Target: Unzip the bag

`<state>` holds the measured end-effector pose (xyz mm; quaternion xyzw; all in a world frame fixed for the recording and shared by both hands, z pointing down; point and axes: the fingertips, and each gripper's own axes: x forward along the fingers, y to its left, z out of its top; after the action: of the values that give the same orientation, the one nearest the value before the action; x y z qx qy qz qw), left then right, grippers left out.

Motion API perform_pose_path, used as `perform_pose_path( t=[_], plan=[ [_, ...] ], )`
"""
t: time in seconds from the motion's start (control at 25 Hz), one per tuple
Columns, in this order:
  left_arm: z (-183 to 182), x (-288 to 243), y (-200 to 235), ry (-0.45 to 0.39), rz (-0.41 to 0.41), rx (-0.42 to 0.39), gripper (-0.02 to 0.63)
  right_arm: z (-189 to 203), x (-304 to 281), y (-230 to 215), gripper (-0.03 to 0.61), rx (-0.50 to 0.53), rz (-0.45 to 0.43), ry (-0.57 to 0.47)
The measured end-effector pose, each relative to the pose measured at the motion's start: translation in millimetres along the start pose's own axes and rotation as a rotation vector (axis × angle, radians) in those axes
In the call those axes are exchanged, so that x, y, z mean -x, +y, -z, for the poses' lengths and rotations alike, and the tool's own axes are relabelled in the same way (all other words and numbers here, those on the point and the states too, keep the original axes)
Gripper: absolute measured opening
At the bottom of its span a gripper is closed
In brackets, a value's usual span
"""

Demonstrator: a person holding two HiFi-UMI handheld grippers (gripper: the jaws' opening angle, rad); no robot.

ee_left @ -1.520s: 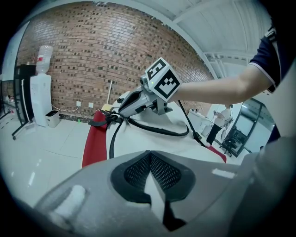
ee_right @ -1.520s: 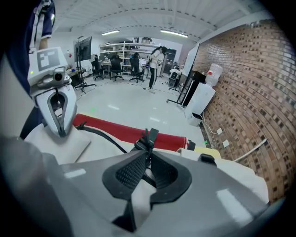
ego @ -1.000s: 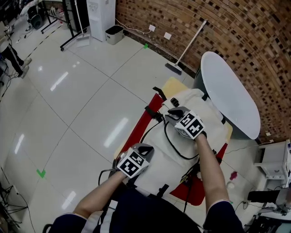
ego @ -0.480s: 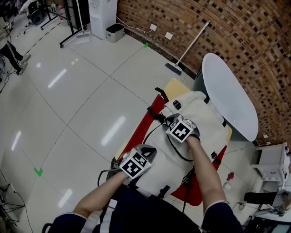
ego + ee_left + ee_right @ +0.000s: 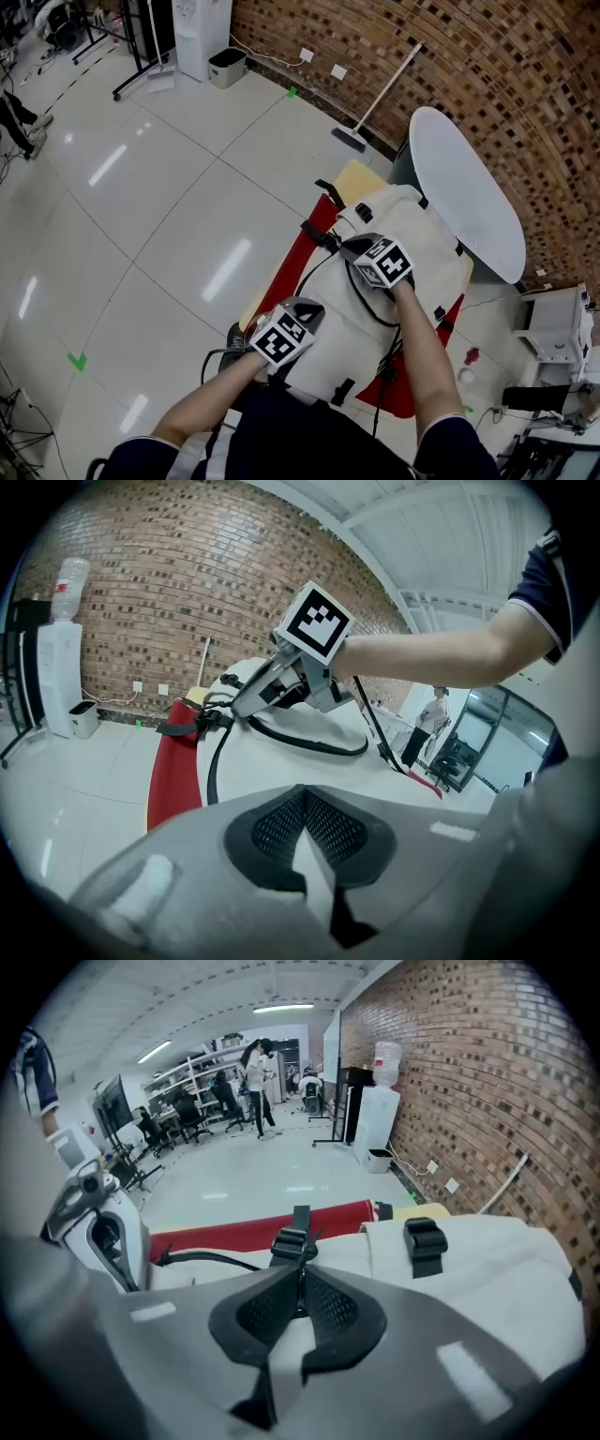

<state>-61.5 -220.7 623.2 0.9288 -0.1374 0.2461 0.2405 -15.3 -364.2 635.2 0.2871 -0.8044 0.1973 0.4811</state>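
A white bag [image 5: 417, 248] lies lengthwise on a red-covered table. My right gripper [image 5: 351, 247] is at the bag's left edge by the black strap buckles [image 5: 293, 1242]. Its jaws are closing, and its fingertips [image 5: 302, 1299] nip a small dark zipper pull there. My left gripper [image 5: 302, 313] is at the near end of the bag. It is shut, with white bag fabric [image 5: 309, 874] caught between its pads [image 5: 281, 827]. The left gripper view also shows the right gripper [image 5: 246, 697] reaching onto the bag [image 5: 281, 766].
A red cloth [image 5: 292, 262] hangs off the table's left side. A black cable [image 5: 361, 305] loops across the bag. A round white tabletop [image 5: 469, 202] stands against the brick wall on the right. A broom [image 5: 380, 98], a bin [image 5: 226, 67] and a water dispenser [image 5: 199, 28] stand farther off.
My right gripper has shifted a little along the bag's left edge and settled at the buckles. The left gripper has stayed at the near end.
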Motion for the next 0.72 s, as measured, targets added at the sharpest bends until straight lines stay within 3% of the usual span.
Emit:
perform_pose_path(
  t=[0.12, 0.52, 0.72],
  plan=[
    [1, -1, -1, 0.001, 0.009, -0.006, 0.002, 2, 4, -11, 0.026, -0.084, 0.020, -0.027],
    [1, -2, 3, 0.001, 0.002, -0.015, 0.000, 2, 7, -42, 0.029, -0.211, 0.102, -0.053],
    [0, -2, 5, 0.018, 0.000, -0.020, 0.002, -1, 4, -36, 0.031, -0.193, 0.076, -0.048]
  ],
)
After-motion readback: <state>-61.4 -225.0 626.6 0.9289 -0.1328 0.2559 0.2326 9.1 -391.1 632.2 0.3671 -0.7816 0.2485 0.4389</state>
